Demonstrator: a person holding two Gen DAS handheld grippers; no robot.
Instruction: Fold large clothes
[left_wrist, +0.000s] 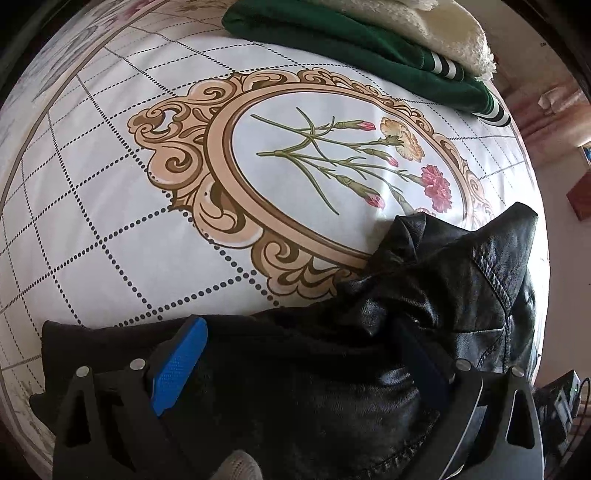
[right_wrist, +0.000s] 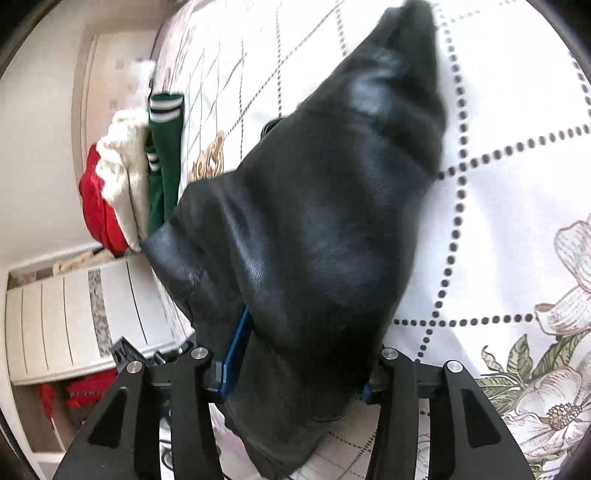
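Note:
A black leather jacket (left_wrist: 424, 295) lies bunched on the floral bedsheet (left_wrist: 110, 229) at the lower right of the left wrist view. My left gripper (left_wrist: 303, 354) stands wide open over it, the blue left pad (left_wrist: 177, 369) bare, the right finger buried in folds. In the right wrist view the same jacket (right_wrist: 314, 221) drapes over my right gripper (right_wrist: 299, 354). Its blue pads (right_wrist: 236, 354) show at both sides of the leather, which passes between them. How tightly they grip is hidden.
A stack of folded clothes sits at the bed's far edge: a green garment with white stripes (left_wrist: 351, 48), a cream knit (left_wrist: 424, 26) and a red one (right_wrist: 96, 206). A white cabinet (right_wrist: 66, 314) stands beside the bed.

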